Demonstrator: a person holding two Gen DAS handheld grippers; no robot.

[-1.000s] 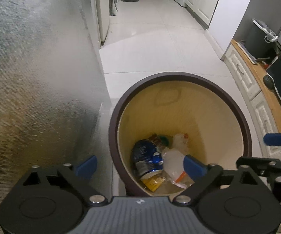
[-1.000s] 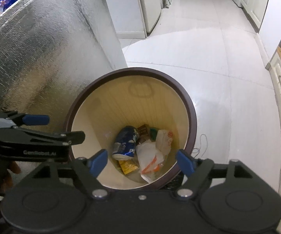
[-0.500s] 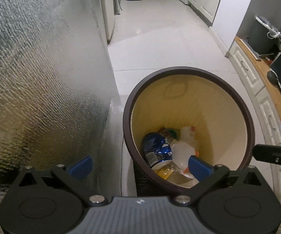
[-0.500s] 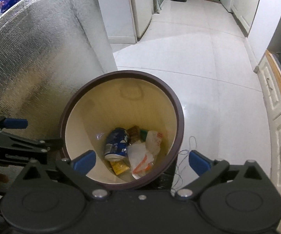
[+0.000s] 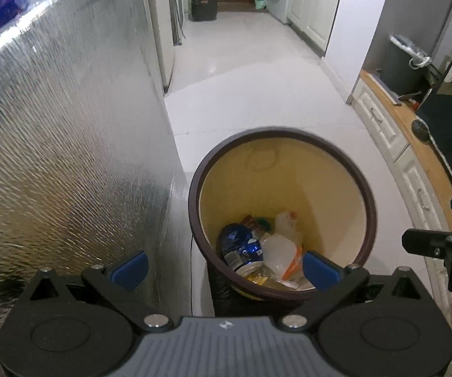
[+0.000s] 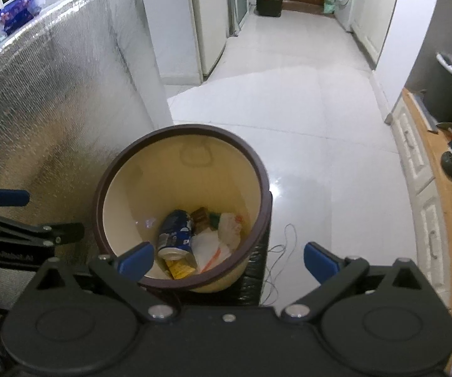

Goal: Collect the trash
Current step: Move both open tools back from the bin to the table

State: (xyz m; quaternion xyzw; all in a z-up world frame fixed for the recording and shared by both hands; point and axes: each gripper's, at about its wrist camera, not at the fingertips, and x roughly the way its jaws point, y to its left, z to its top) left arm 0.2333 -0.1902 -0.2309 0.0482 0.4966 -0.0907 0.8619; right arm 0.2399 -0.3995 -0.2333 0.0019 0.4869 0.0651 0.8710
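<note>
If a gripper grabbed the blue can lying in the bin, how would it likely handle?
The blue can lies on its side among wrappers in the bin, so it would probably roll if nudged. Its open top suggests it is empty and light. Thin metal walls may dent under a firm squeeze.

Your way down into the bin (image 5: 364,188) at 12 o'clock is unblocked, its mouth uncovered, with a can (image 6: 175,235) and wrappers (image 6: 216,245) only at the bottom. A foil-covered panel (image 5: 68,157) walls off 9 to 11 o'clock just beside the rim. From 1 to 2 o'clock bare floor (image 6: 320,157) gives room, bounded by cabinets (image 6: 420,169) at 3 o'clock.
</note>
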